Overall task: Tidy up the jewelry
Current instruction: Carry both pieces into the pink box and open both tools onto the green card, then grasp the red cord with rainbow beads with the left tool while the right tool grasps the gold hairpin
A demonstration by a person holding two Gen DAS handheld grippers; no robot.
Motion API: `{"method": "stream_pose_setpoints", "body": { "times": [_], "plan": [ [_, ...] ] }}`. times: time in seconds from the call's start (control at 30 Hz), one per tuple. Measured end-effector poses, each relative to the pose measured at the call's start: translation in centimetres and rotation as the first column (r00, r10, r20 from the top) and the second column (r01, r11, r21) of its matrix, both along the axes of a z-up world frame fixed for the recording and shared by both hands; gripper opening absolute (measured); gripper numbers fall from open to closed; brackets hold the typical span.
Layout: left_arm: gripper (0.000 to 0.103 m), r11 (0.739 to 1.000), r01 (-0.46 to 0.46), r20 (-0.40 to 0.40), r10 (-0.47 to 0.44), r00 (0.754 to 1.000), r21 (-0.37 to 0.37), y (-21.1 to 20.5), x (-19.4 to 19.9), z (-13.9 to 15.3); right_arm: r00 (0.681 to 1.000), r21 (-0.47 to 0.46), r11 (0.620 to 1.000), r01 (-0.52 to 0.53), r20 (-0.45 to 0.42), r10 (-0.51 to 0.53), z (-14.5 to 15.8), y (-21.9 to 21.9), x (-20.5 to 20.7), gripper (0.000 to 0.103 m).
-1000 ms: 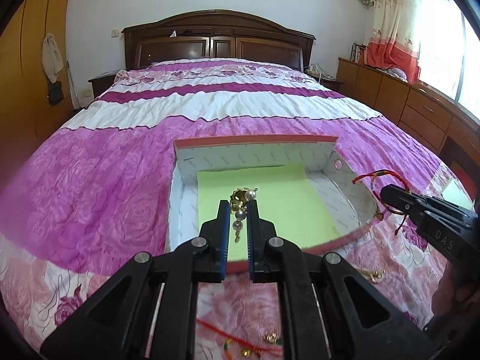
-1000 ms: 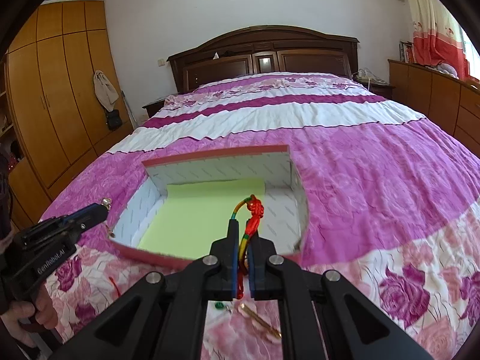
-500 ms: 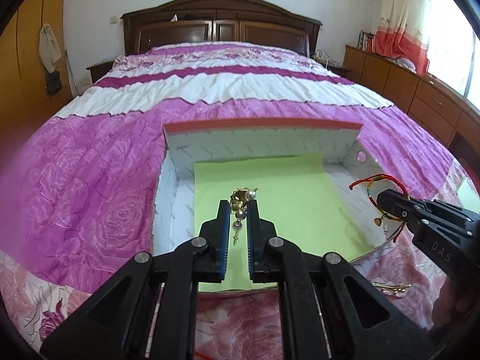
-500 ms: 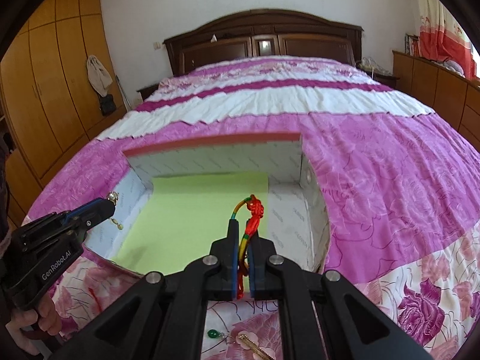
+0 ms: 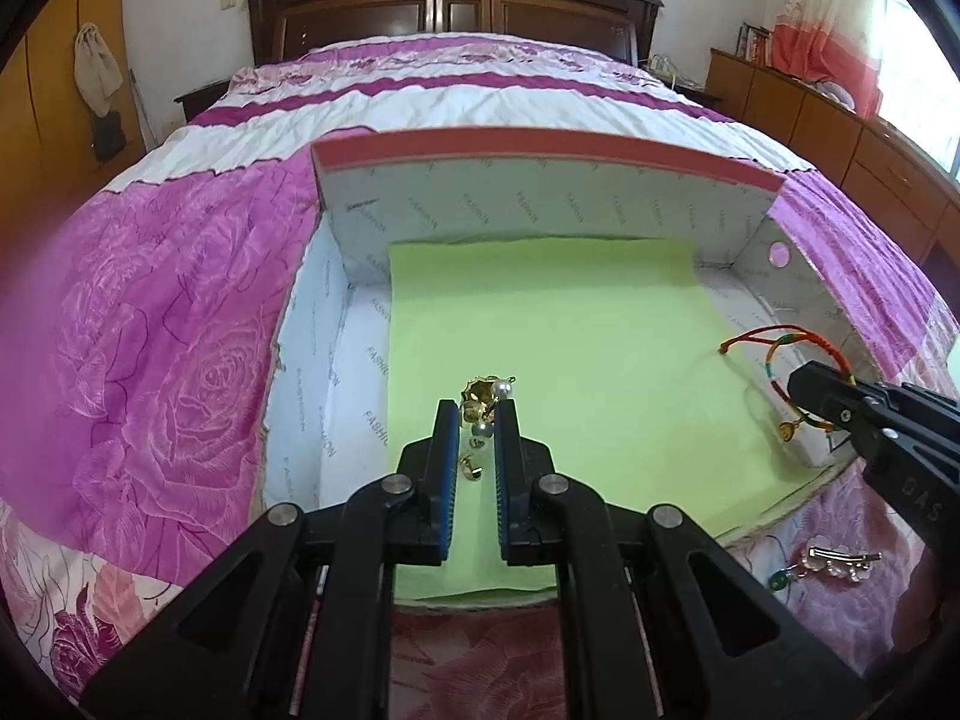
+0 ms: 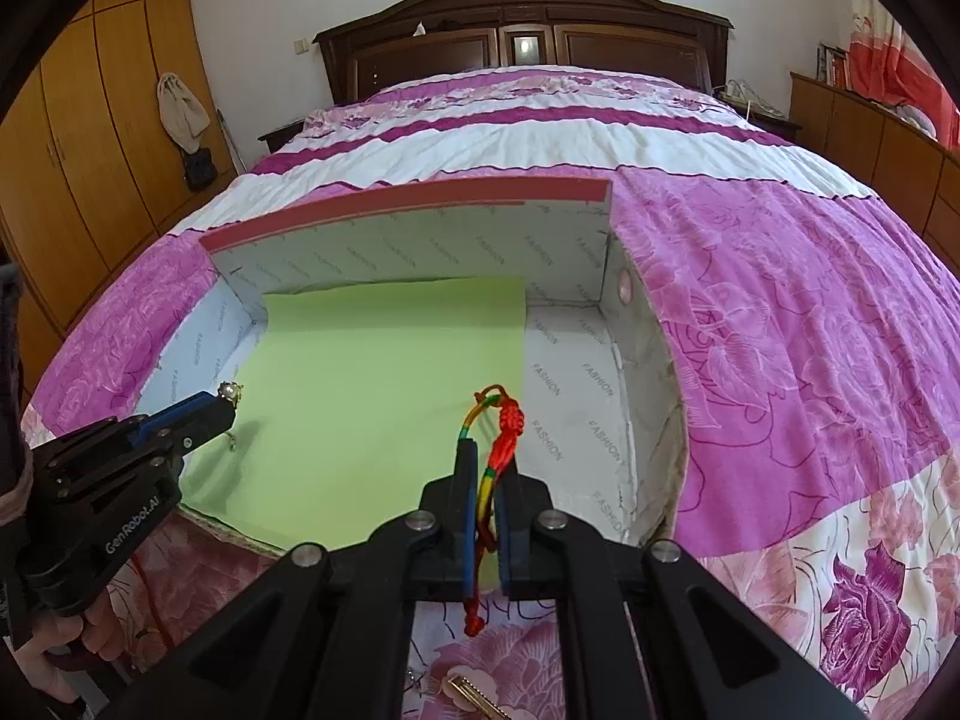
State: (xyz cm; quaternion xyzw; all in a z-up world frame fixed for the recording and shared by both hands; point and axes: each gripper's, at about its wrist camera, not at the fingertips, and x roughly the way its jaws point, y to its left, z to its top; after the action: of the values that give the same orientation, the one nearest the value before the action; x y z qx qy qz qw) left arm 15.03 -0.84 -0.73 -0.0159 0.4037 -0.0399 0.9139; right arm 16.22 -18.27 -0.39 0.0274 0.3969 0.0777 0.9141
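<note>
An open cardboard box (image 5: 540, 162) with a green paper floor (image 5: 558, 348) lies on the bed; it also shows in the right wrist view (image 6: 408, 204). My left gripper (image 5: 478, 411) is shut on a gold and pearl earring (image 5: 483, 399) and holds it over the near left of the green floor. My right gripper (image 6: 487, 450) is shut on a red and multicoloured cord bracelet (image 6: 501, 426) over the box's near right. The bracelet (image 5: 780, 354) also shows in the left wrist view, as does the right gripper (image 5: 810, 384).
A gold hair clip and green bead piece (image 5: 828, 564) lie on the pink floral bedspread (image 5: 150, 330) just outside the box's near right corner. Another gold clip (image 6: 474, 696) lies under my right gripper. A wooden headboard (image 6: 522, 42) is beyond.
Both grippers have moved forward and down over the box, each still holding its piece. The box now fills much more of both views.
</note>
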Motion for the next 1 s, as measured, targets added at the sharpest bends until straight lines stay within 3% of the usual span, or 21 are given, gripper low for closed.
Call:
{"method": "stream_pose_setpoints", "body": {
  "times": [0.23,0.33,0.5,1.0],
  "plan": [
    [0.006,1.000,-0.012,-0.015,0.012,1.000,-0.015,0.2,0.2,-0.1,1.000,0.006,1.000,-0.002,-0.010,0.002,-0.2,0.0,0.2,0.007],
    [0.013,1.000,-0.012,-0.021,0.012,1.000,-0.007,0.1,0.2,0.0,1.000,0.008,1.000,-0.004,-0.011,0.004,-0.1,0.1,0.1,0.011],
    [0.033,1.000,0.003,-0.009,-0.003,1.000,-0.020,-0.2,-0.5,1.0,1.000,0.021,1.000,-0.018,0.016,0.018,0.6,0.4,-0.4,0.034],
    [0.036,0.998,0.016,0.028,-0.014,1.000,-0.059,1.5,-4.0,5.2,0.995,0.118,0.993,-0.014,0.104,0.001,5.2,-0.5,-4.1,0.041]
  ]
}}
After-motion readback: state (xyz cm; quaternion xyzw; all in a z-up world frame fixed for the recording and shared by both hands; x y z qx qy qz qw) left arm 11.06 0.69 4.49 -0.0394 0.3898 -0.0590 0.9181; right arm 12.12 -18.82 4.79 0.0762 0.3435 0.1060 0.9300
